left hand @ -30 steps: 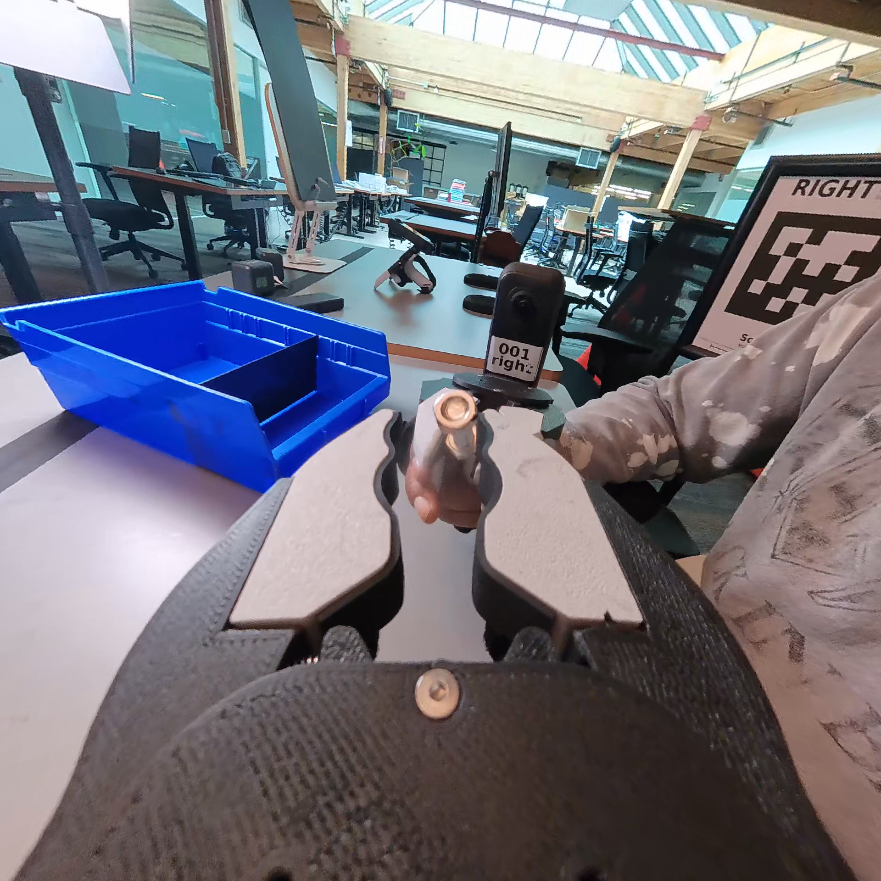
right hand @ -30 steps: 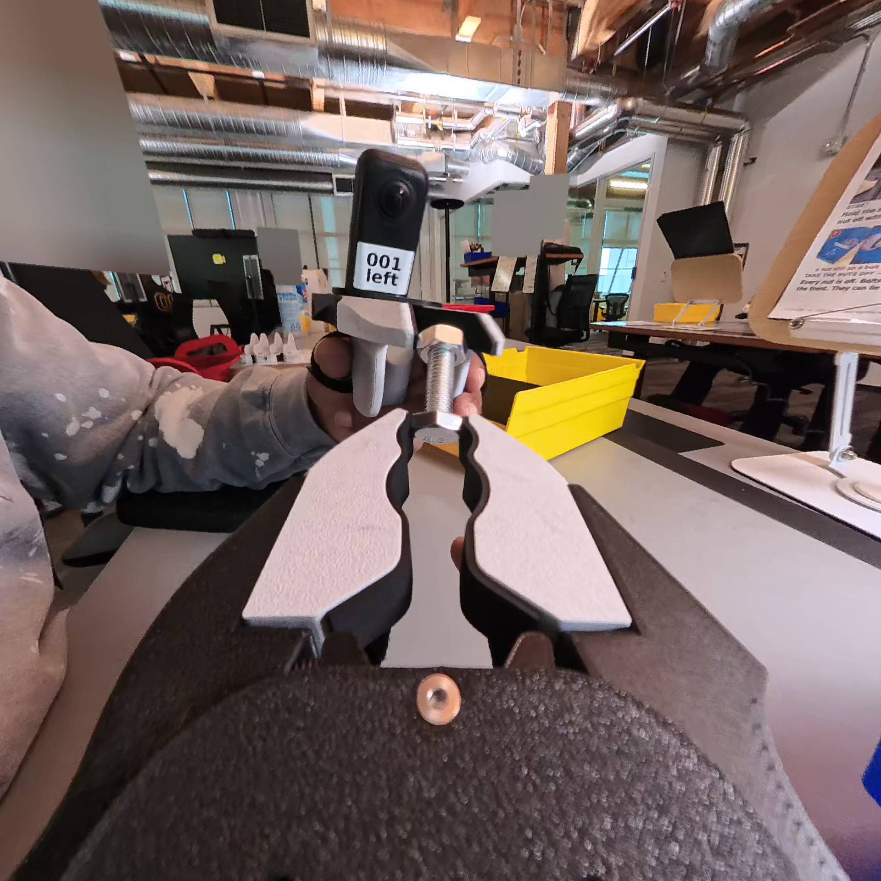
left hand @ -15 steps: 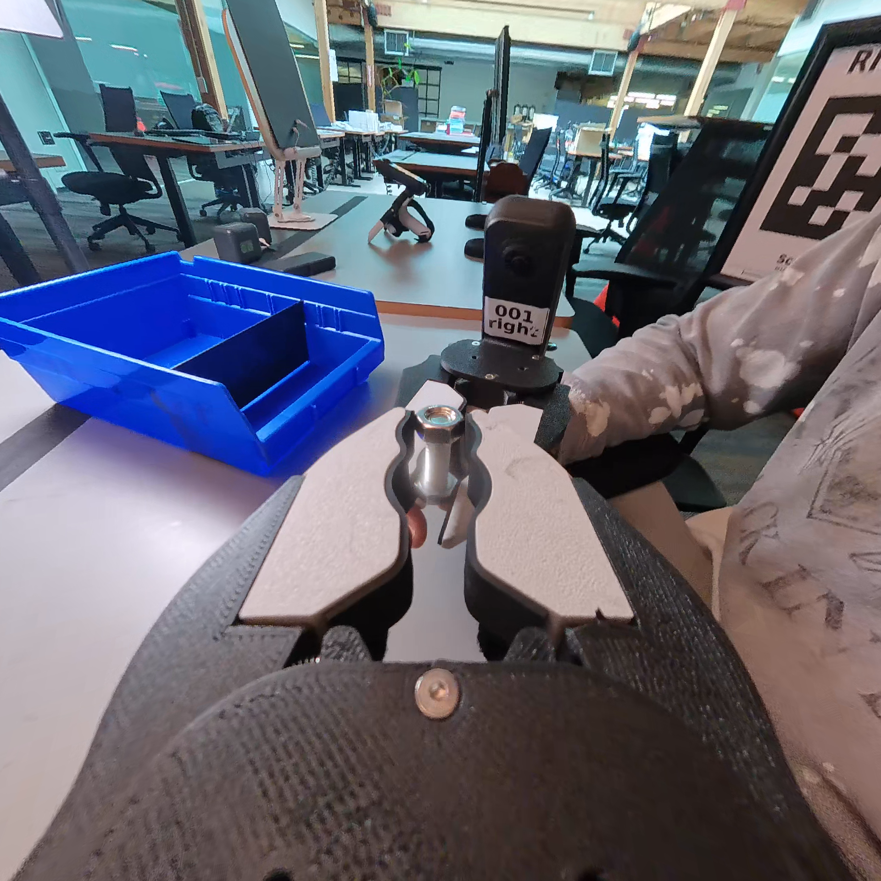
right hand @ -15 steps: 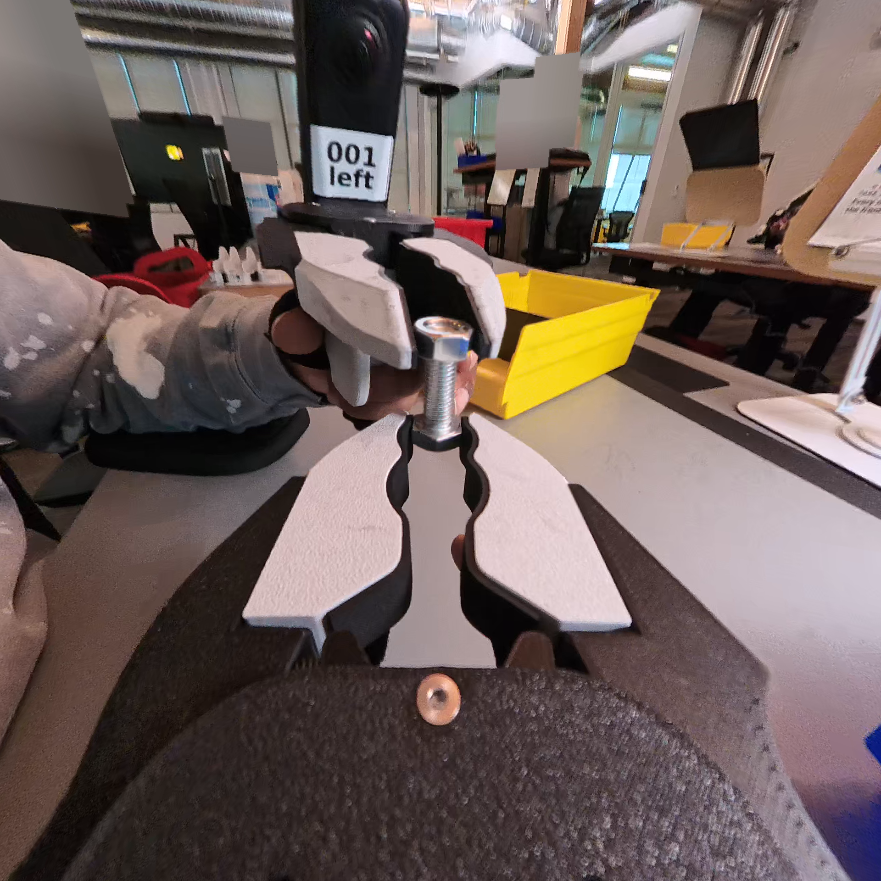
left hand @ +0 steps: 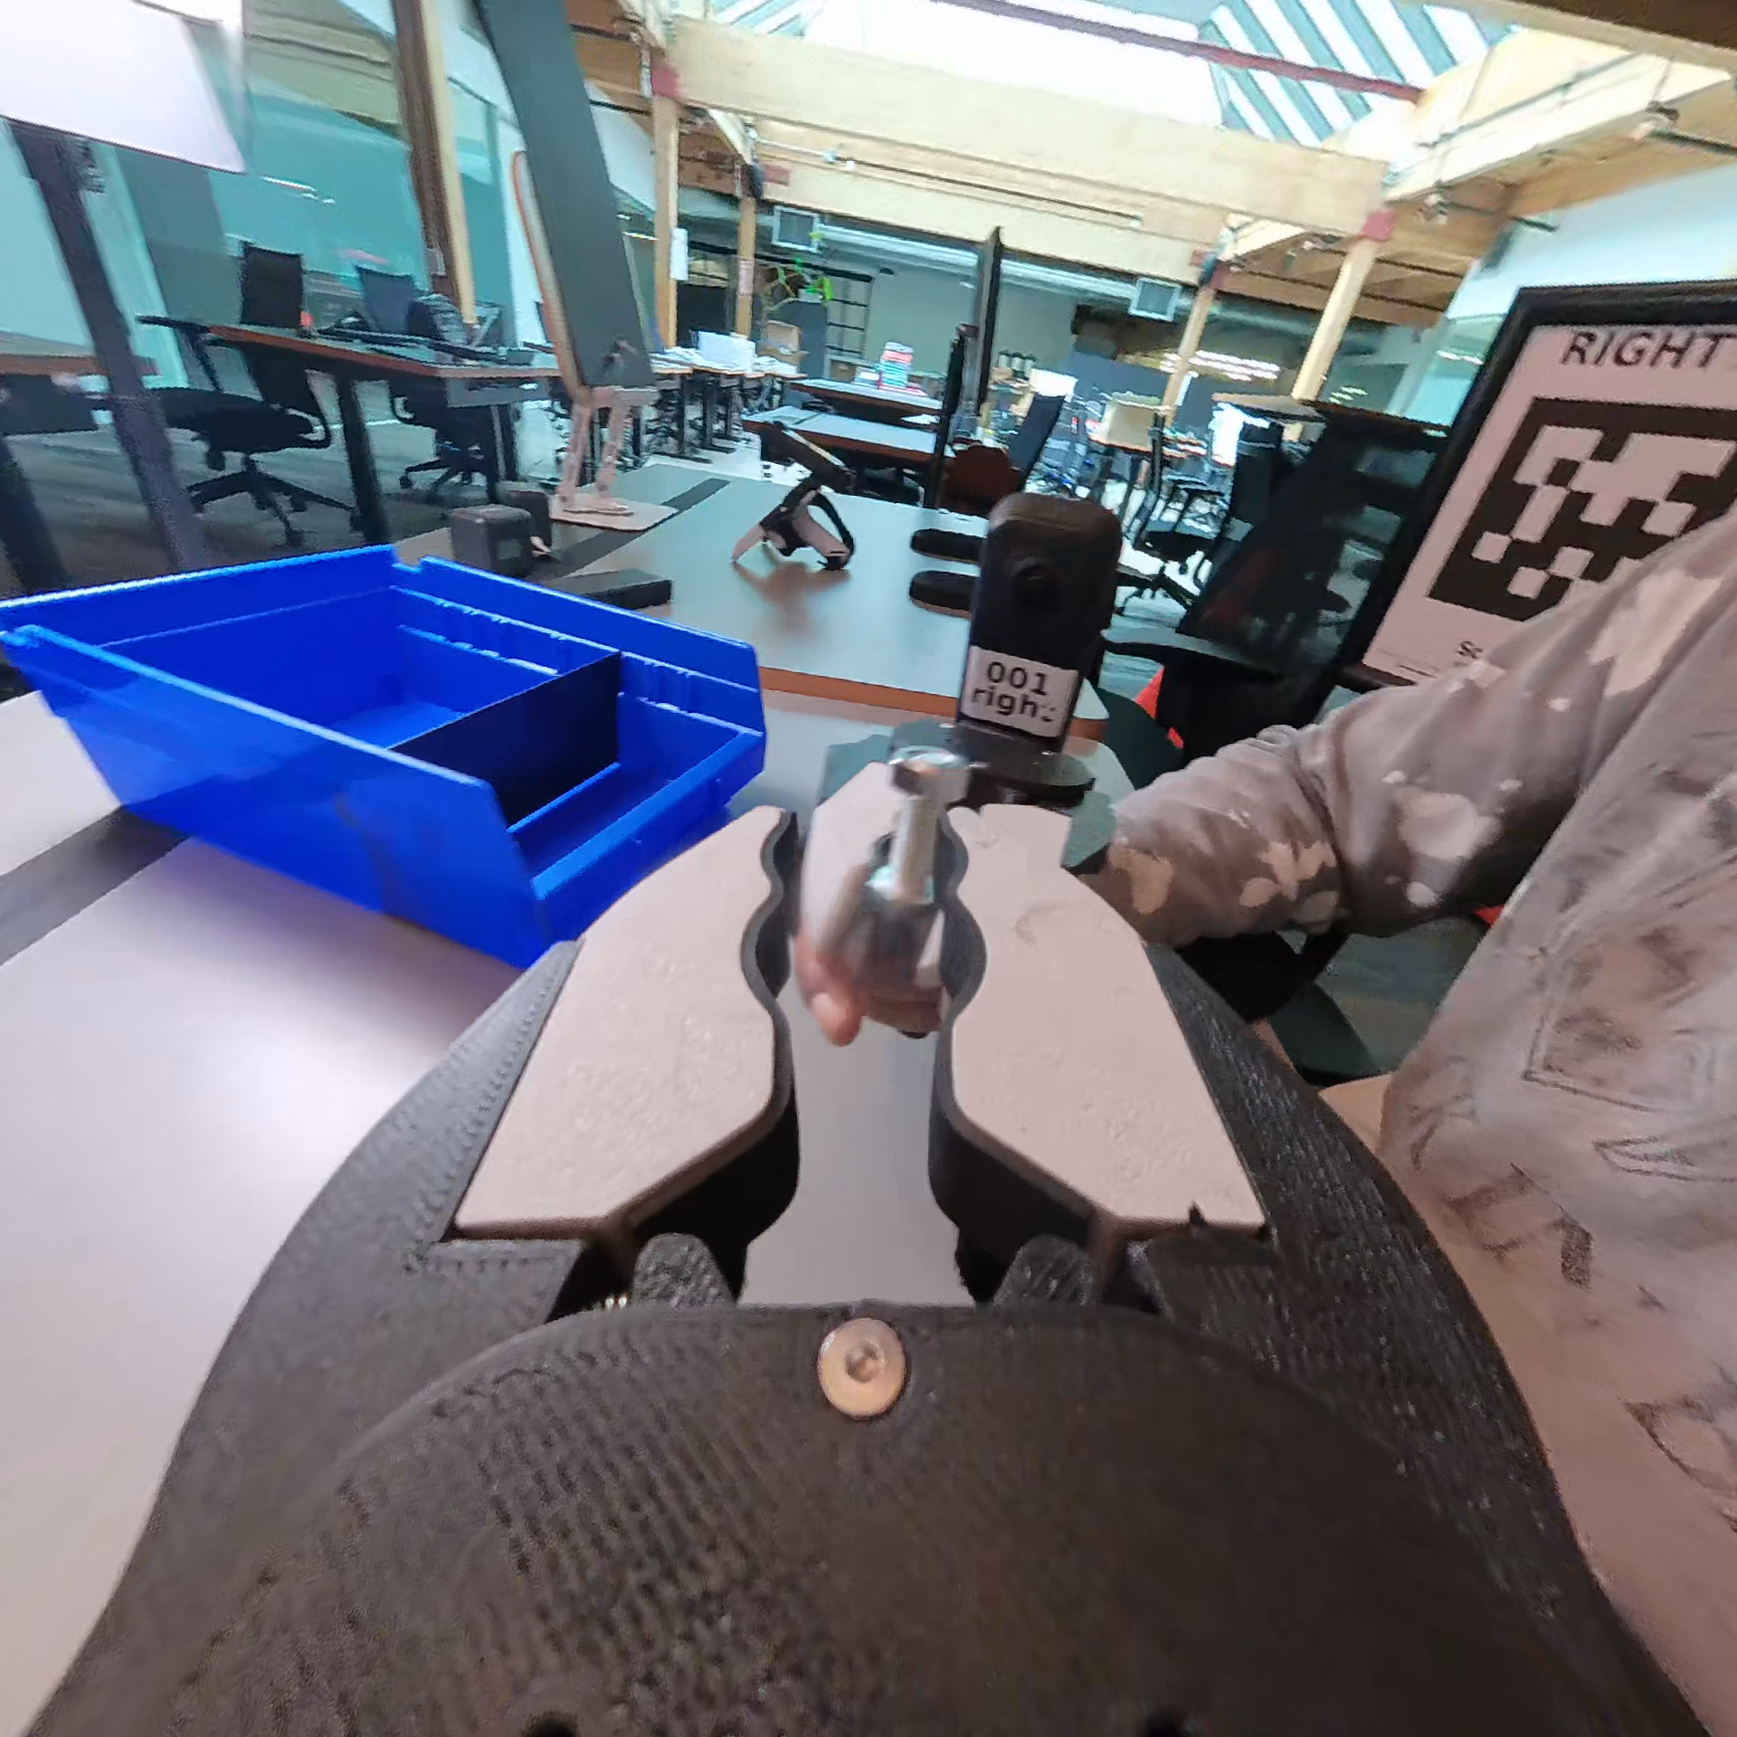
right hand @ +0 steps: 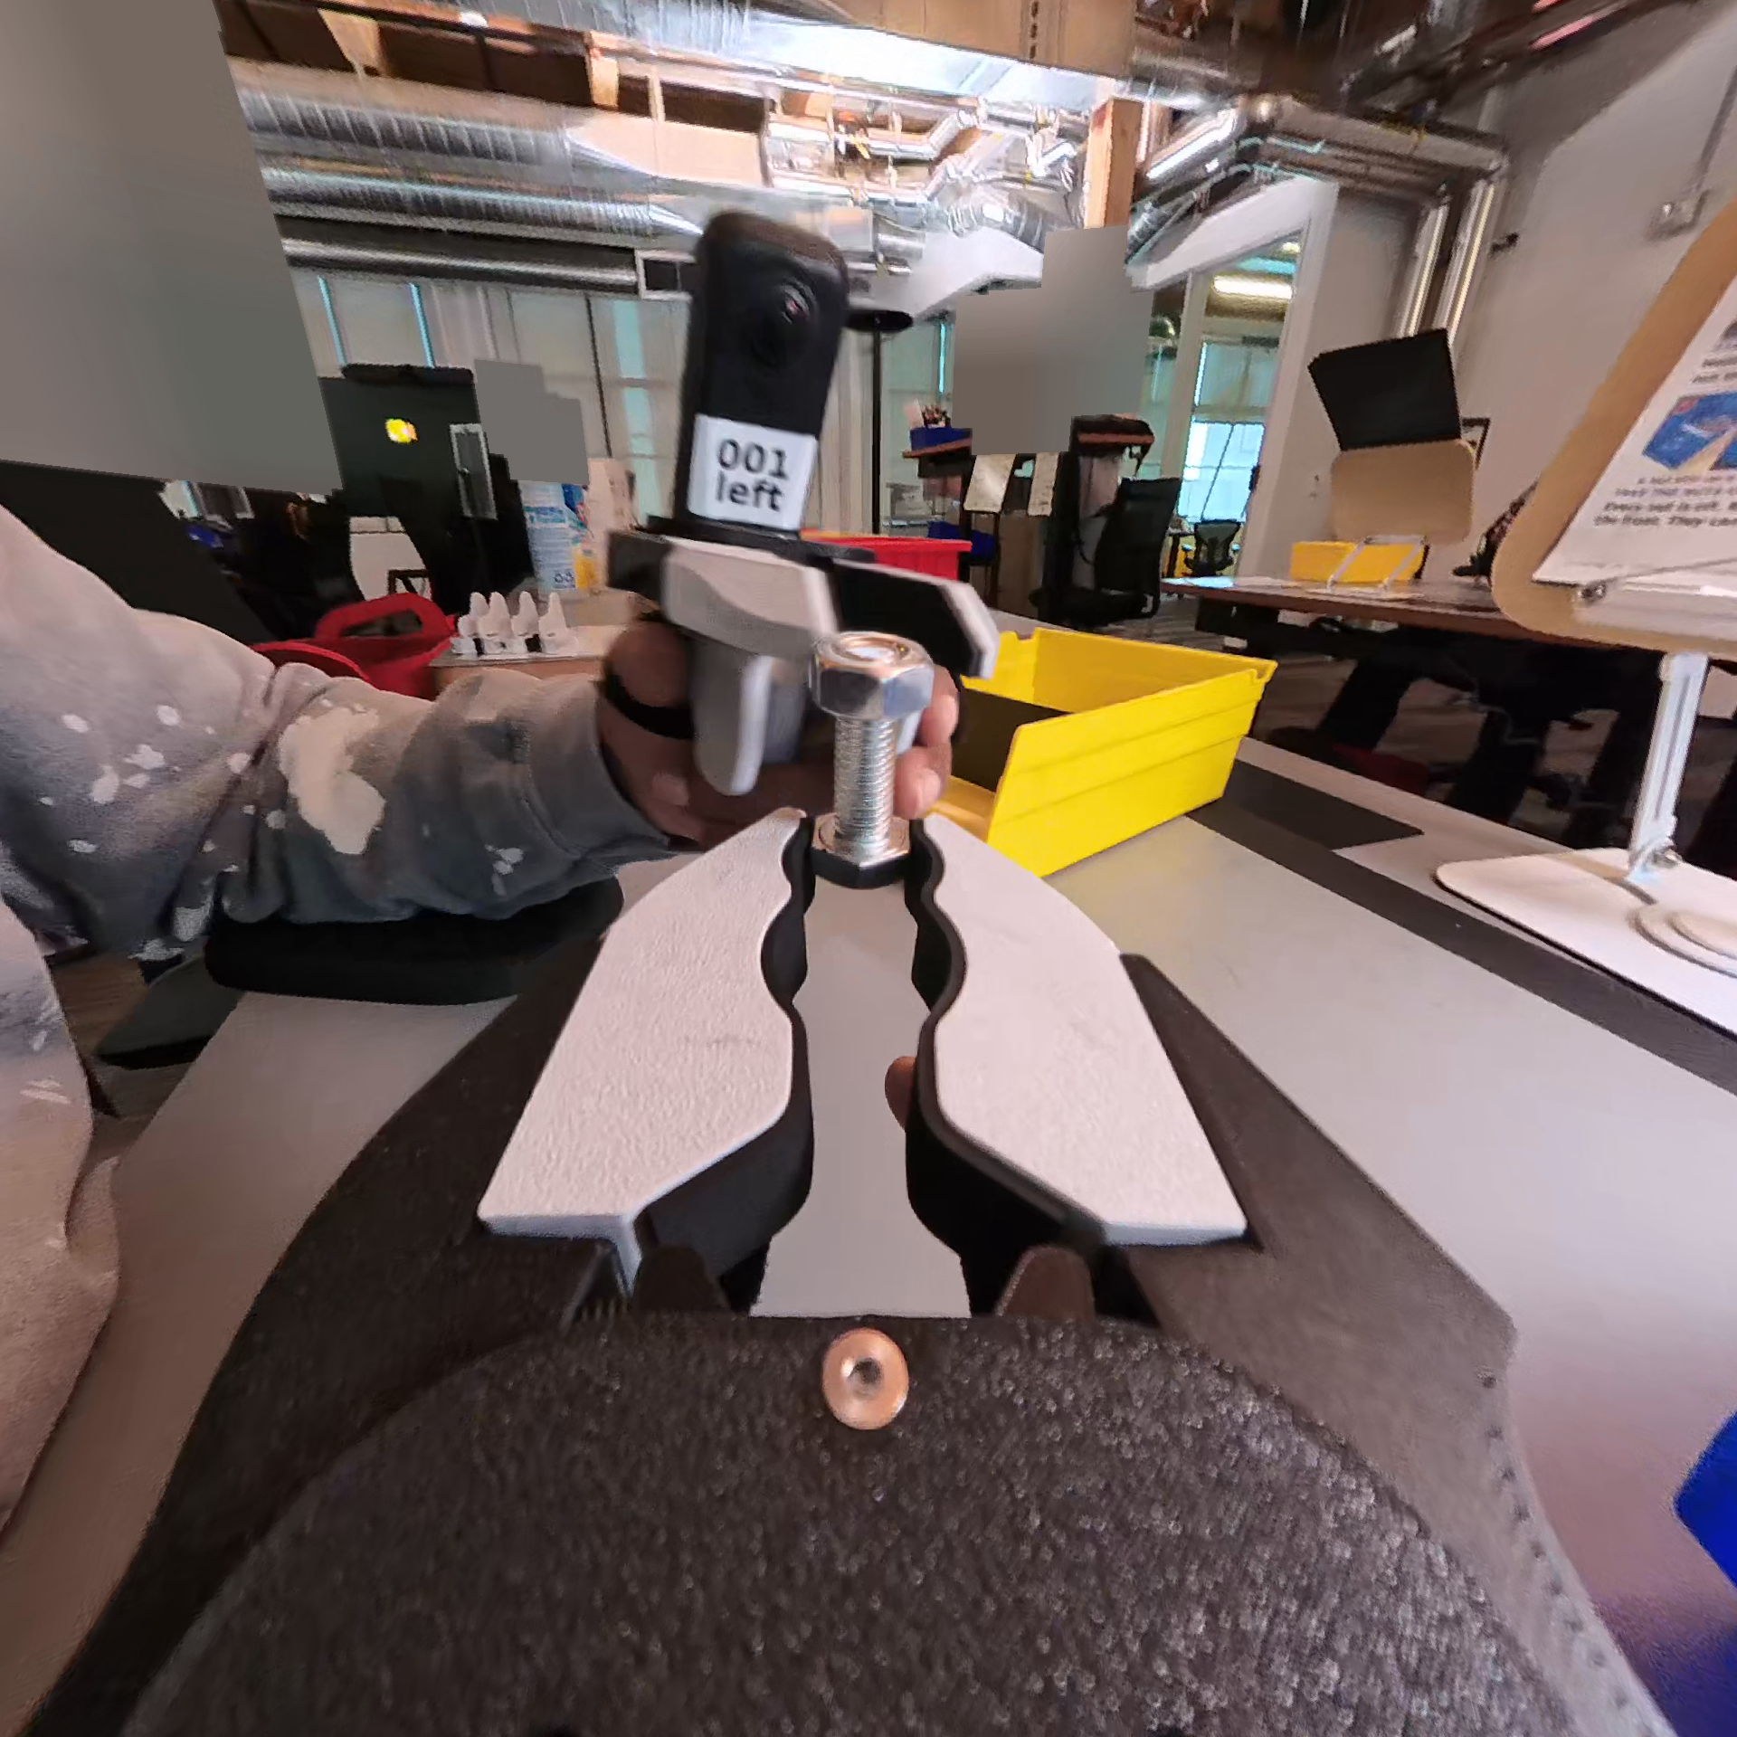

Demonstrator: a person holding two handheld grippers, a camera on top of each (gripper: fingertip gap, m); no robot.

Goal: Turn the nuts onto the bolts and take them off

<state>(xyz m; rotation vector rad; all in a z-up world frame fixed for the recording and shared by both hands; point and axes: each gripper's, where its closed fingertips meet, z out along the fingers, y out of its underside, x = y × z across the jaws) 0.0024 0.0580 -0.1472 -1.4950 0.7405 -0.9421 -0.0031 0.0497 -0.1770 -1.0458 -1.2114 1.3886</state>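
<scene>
My right gripper [right hand: 860,837] pinches the head end of the bolt [right hand: 863,771] between narrow fingertips and holds it upright above the grey table [right hand: 1316,1081]. The nut [right hand: 869,681] sits at the top of the thread, between the fingers of my left gripper [left hand: 869,837]. Motion blur keeps me from telling whether those fingers clamp it. Each gripper's black camera [right hand: 761,376] carries a white label [right hand: 747,479] with printed characters. A blue bin [left hand: 282,752] stands to the left and a yellow bin [right hand: 1128,752] behind the bolt, with a framed black-and-white code board [left hand: 1617,508] at the right edge
</scene>
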